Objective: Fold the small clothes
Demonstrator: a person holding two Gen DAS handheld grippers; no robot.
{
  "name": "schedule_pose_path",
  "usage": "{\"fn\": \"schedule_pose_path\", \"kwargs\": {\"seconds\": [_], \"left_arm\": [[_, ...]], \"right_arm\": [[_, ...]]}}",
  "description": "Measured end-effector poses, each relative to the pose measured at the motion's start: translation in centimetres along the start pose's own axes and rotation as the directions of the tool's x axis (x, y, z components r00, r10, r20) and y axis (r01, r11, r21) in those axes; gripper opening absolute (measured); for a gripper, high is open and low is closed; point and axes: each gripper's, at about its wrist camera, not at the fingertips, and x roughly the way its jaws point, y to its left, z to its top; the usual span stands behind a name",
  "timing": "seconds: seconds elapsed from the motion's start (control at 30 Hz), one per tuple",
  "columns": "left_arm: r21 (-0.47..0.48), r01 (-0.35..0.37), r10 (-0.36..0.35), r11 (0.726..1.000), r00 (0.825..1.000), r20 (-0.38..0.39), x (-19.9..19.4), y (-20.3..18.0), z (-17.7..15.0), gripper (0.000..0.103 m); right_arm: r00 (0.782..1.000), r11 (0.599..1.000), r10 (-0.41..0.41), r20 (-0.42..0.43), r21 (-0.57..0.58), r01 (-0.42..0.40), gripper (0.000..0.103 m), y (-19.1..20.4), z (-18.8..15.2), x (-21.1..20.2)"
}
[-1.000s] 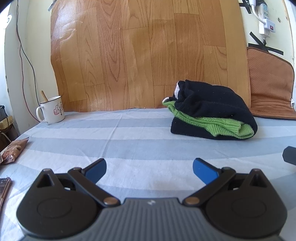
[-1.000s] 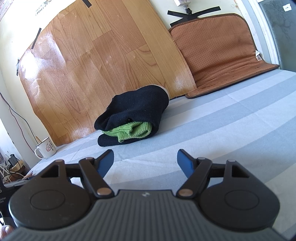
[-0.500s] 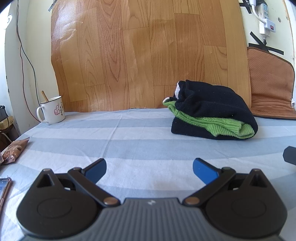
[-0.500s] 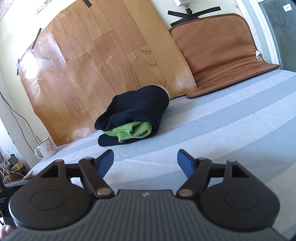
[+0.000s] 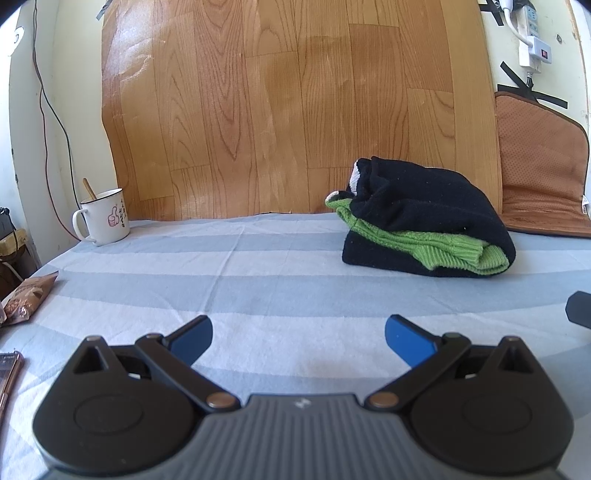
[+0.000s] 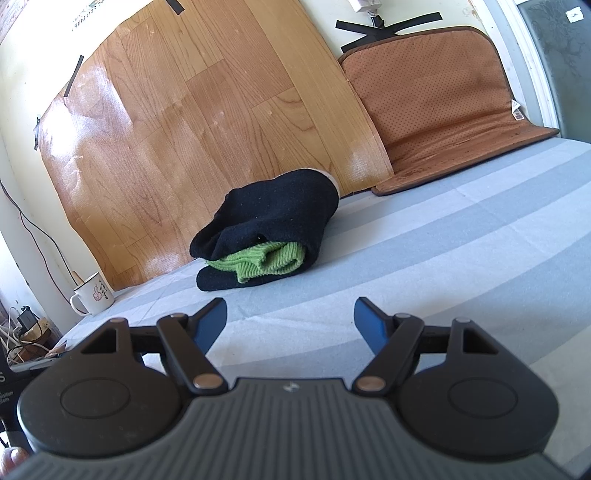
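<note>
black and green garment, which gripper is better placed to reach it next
Right, probably. The black and green garment lies almost straight ahead of the right gripper, just left of its axis. From the left gripper it sits well off to the right. Both grippers are open and hold nothing.

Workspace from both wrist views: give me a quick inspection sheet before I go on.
Surface: striped sheet, flat, a few creases.
Job's things: black garment folded around a green knit, one bundle at the back near the wood panel.
Clutter: mug with a stick in it, back left; snack bag and a phone-like item at the left edge.
Grippers: left tool and right tool both open, empty, short of the bundle.
Cables: red-dark wire down the left wall; power strip top right.
Surroundings: brown mat leaning on the wall, right.
</note>
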Motion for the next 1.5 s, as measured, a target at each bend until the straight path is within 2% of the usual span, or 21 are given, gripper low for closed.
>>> {"fn": "schedule_pose_path", "kwargs": {"seconds": [0.8, 1.17, 1.5], "left_arm": [[-0.006, -0.003, 0.002, 1.000, 0.999, -0.035, 0.52, 0.10, 0.03, 0.103], [-0.027, 0.021, -0.022, 0.999, 0.998, -0.058, 0.64, 0.50, 0.17, 0.103], [-0.024, 0.011, -0.012, 1.000, 0.999, -0.041, 0.12, 0.76, 0.26, 0.103]], "right_arm": [[1.000, 1.000, 0.007, -0.020, -0.021, -0.007, 0.078, -0.07, 0.23, 0.29], [1.000, 0.999, 0.011, -0.018, -0.033, -0.012, 0.078, -0.02, 0.11, 0.25], [1.000, 0.999, 0.009, -0.014, -0.039, -0.010, 0.078, 0.09, 0.04, 0.11]]}}
